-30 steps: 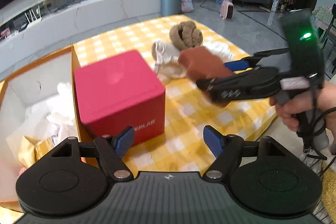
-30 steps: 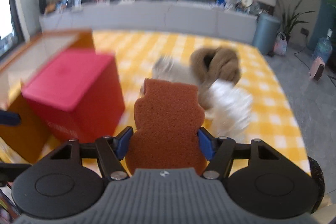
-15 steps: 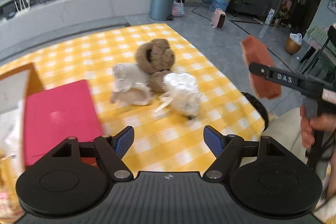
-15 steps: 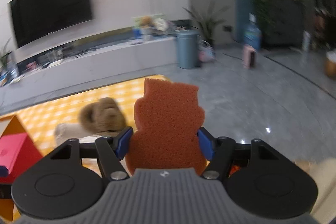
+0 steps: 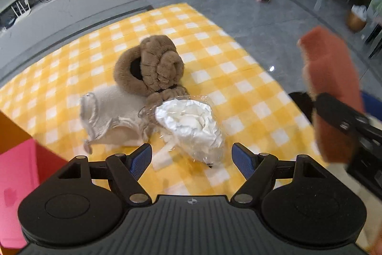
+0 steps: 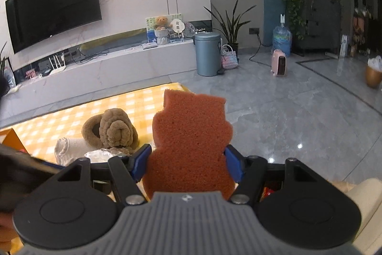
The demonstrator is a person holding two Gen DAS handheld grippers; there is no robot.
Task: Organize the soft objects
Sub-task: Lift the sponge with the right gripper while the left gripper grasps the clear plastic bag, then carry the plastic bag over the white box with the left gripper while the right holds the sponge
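My right gripper (image 6: 187, 163) is shut on an orange-brown bear-shaped sponge (image 6: 191, 145), held upright past the table's right edge; the sponge also shows in the left wrist view (image 5: 331, 92). My left gripper (image 5: 191, 157) is open and empty just above a clear bag of white pads (image 5: 191, 126). Behind the bag lie a brown plush earmuff (image 5: 152, 68) and a cream fluffy pouch (image 5: 112, 121), all touching on the yellow checked cloth (image 5: 214, 68). The earmuff (image 6: 112, 130) shows in the right wrist view too.
A pink-red box (image 5: 16, 181) and an orange box wall (image 5: 12, 133) stand at the left. The table's right edge drops to grey floor (image 6: 298, 116). A grey bin (image 6: 207, 54) and a low TV bench (image 6: 95, 68) stand behind.
My left gripper has swung right from the pink box to over the bag of pads. My right gripper carried the sponge away from the table to its right side and turned outward.
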